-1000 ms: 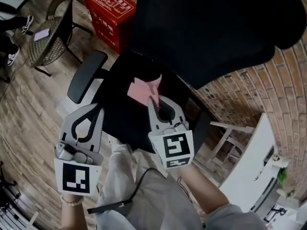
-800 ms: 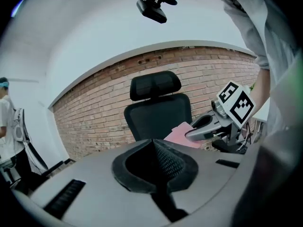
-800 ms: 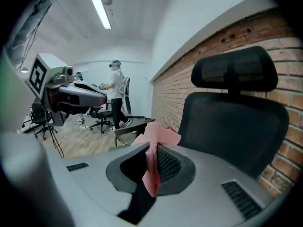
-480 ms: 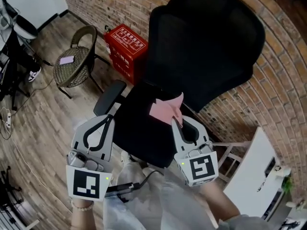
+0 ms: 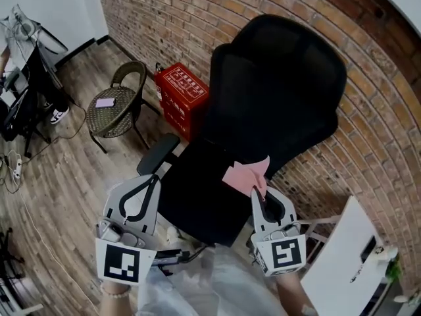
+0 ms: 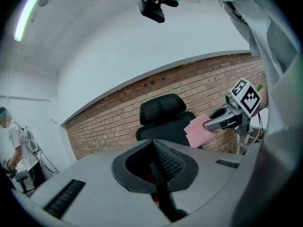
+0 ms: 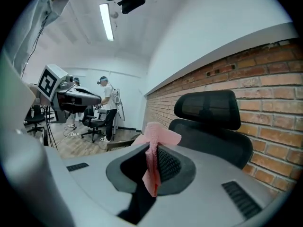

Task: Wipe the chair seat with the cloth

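The cloth [image 5: 245,175] is clamped by one edge in the right gripper's [image 5: 259,191] jaws over the seat [image 5: 197,193], its loose part free for wiping, I judge; the left gripper [image 5: 150,182], jaws together on nothing, hangs near the armrest [image 5: 158,153], clear of the stroke

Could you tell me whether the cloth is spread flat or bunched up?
Bunched: the cloth hangs crumpled, pinched in the shut right hand-held gripper.

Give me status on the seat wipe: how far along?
Done: the pink cloth is picked up, pinched in the shut right gripper. In hand: it is held in the air over the black office chair seat, apparently not touching. Left: the wipe itself; the seat shows no sign either way. The left gripper is shut and empty.
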The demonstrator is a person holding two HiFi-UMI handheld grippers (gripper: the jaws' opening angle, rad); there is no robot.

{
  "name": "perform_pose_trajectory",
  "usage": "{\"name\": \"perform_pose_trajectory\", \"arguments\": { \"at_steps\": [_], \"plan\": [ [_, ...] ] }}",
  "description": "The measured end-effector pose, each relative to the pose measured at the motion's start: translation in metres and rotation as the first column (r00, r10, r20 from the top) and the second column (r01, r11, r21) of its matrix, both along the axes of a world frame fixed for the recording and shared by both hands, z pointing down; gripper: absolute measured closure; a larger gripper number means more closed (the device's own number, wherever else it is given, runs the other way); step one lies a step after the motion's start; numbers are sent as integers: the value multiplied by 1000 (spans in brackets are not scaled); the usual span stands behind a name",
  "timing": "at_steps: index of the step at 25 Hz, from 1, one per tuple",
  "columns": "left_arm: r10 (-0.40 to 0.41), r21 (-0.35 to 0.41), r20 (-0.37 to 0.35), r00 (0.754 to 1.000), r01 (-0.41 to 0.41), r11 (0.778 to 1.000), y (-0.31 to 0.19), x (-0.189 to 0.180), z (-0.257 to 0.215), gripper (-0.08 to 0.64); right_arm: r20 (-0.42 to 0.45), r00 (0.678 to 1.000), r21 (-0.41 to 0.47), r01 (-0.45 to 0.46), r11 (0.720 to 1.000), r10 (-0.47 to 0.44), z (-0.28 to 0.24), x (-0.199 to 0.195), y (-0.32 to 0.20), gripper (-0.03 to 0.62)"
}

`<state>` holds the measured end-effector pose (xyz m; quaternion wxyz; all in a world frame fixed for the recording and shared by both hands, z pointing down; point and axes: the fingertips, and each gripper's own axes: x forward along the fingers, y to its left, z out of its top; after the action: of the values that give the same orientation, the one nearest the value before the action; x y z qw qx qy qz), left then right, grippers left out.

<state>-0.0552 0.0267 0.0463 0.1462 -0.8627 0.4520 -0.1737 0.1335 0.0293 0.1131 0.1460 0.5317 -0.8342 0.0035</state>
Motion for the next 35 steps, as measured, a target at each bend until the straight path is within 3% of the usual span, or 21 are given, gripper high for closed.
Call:
{"name": "perform_pose_trajectory", "arguments": {
  "at_steps": [7,35],
  "plan": [
    [-4,1,-4,1000,4,1000,6,2,-2,541,9,1000,29,3,1000,-3,-10,-7,5,537],
    [-44,-17,-16,999,43,999,13,-8,9,541,-16,1000,-2,14,1000,-14,5,-10,9,537]
  ]
}}
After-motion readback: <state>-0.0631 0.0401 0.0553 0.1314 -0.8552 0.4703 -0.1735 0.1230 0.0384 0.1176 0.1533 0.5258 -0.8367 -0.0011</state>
